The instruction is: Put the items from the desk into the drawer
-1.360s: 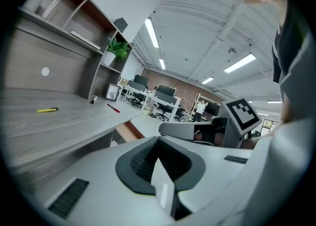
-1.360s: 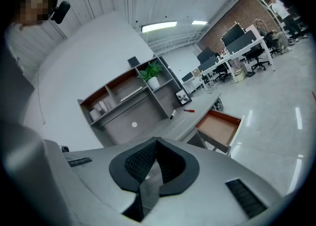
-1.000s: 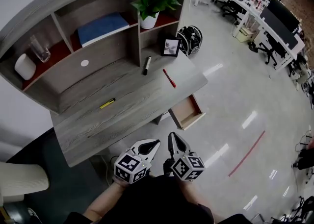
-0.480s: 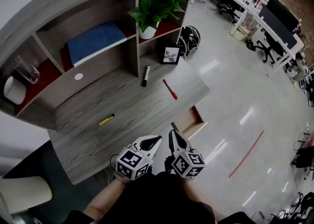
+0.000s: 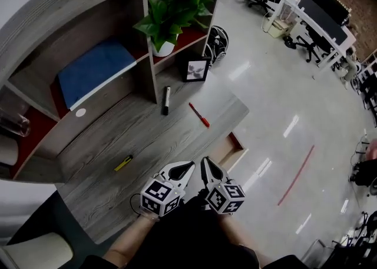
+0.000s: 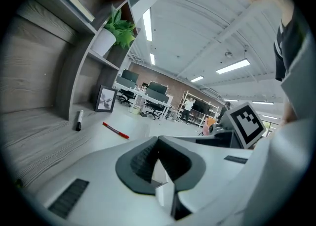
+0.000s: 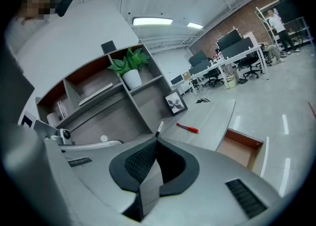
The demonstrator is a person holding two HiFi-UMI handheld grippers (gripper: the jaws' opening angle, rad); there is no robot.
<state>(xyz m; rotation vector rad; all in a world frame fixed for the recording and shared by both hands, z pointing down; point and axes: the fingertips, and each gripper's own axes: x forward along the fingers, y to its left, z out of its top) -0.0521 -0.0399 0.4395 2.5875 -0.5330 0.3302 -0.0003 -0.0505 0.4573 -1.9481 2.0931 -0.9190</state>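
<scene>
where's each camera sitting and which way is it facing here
Head view: on the person's head, looking steeply down at the desk; arms, left gripper and right gripper show.
Left gripper view: on that gripper, facing along its shut jaws across the desk to the red pen; the right gripper's cube shows.
Right gripper view: on that gripper, facing the shelves and open drawer; left gripper at left.
Shared: all three show the red pen.
</scene>
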